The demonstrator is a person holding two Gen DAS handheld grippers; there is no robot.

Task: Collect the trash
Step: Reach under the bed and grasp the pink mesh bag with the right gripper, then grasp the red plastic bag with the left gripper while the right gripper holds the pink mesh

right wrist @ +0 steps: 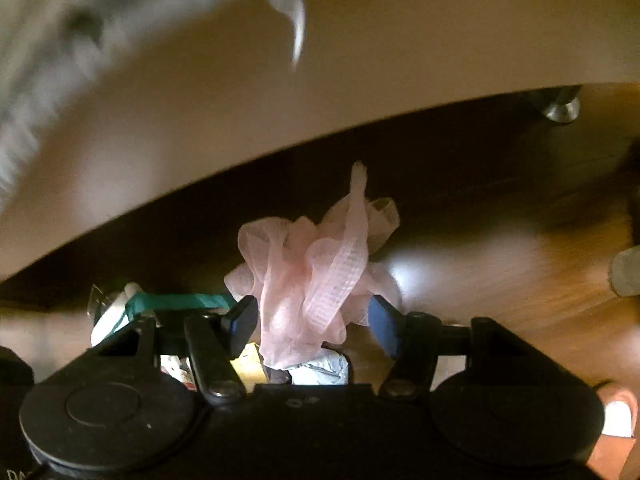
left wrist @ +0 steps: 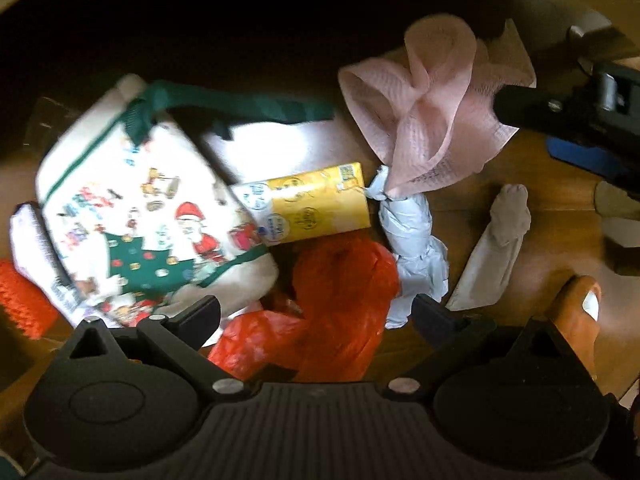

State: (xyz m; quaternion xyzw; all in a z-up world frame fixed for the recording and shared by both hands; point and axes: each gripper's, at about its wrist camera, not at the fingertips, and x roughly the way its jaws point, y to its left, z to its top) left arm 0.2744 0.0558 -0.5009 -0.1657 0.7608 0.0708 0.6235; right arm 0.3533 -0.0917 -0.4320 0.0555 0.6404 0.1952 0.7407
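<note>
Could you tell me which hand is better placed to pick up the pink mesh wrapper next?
The right. Its tongs already straddle the pink mesh wrapper, open with a finger on either side. The left tongs are open over the red plastic bag, farther away.

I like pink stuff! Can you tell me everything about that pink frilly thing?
The pink mesh net looks like thin, see-through ribbed netting, crumpled into loops and folds. It lies on the brown wooden floor, its lower edge draped over a crumpled pale-blue bag, next to a yellow carton. From the right wrist view it bunches between the two fingers of the right gripper, which stand apart on either side of it; whether they touch it is unclear.
</note>
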